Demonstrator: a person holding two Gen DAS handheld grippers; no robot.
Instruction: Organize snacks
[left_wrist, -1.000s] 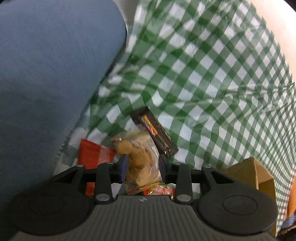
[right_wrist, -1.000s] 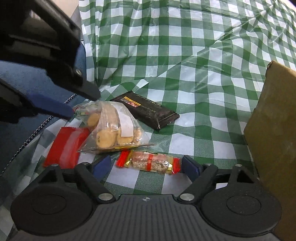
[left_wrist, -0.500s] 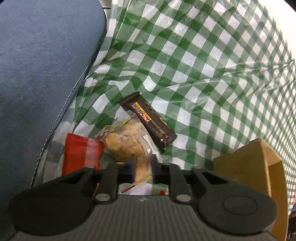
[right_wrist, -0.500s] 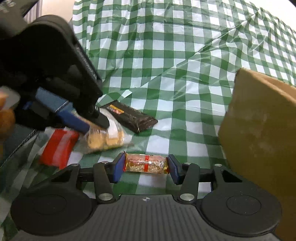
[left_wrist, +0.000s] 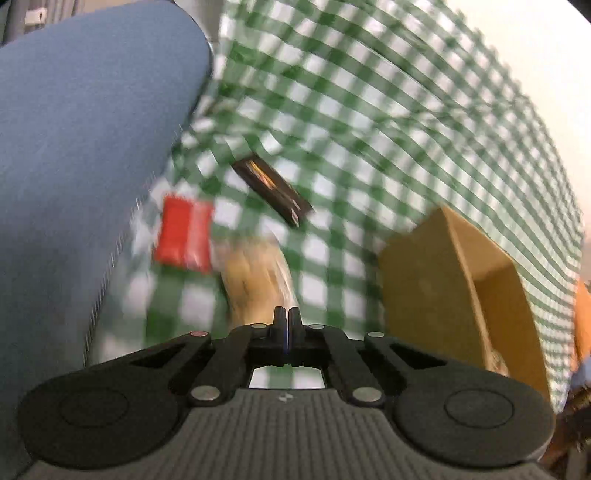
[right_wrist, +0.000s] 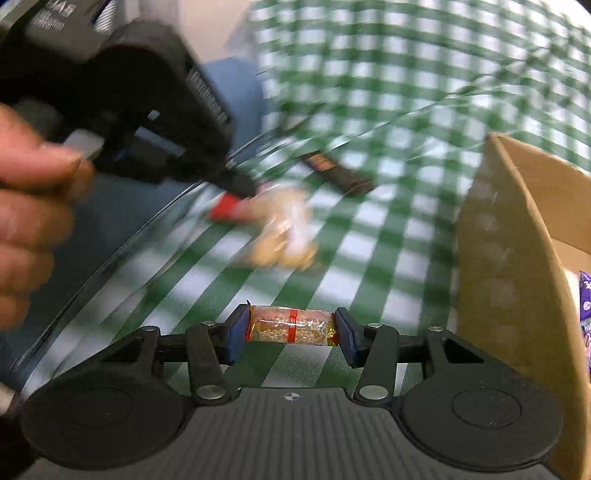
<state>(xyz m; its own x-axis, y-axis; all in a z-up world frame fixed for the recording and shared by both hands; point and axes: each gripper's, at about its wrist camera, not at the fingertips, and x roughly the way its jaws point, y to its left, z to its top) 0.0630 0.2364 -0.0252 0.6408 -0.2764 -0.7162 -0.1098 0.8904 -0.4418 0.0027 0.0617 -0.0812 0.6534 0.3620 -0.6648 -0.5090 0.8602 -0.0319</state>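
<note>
- Here, a nut bar (right_wrist: 291, 329) in clear wrap with red bands is clamped end to end between the blue pads of the right gripper (right_wrist: 291, 334), above the green-checked cloth (right_wrist: 406, 92).
- Just beyond the bar, a blurred clear bag of cookies (right_wrist: 284, 236) is seen hanging from the tip of the left gripper (right_wrist: 243, 188), which is held by a hand (right_wrist: 29, 206) at the left edge of the right wrist view.
- In the left wrist view, the left gripper (left_wrist: 286, 317) is seen with its jaws pressed almost together, the edge of the cookie bag (left_wrist: 255, 284) pinched between them.
- A red packet (left_wrist: 184, 232) lies on the cloth (left_wrist: 369, 110) to the left of the bag, and a dark bar (left_wrist: 273, 192) lies beyond it, apart from both.
- An open cardboard box (left_wrist: 454, 291) stands on the cloth to the right; in the right wrist view its near wall (right_wrist: 509, 288) rises close to the right gripper, and a purple wrapper (right_wrist: 583, 306) is glimpsed inside.
- A blue padded surface (left_wrist: 81, 166) borders the cloth on the left.
- Much of both views is motion-blurred.
</note>
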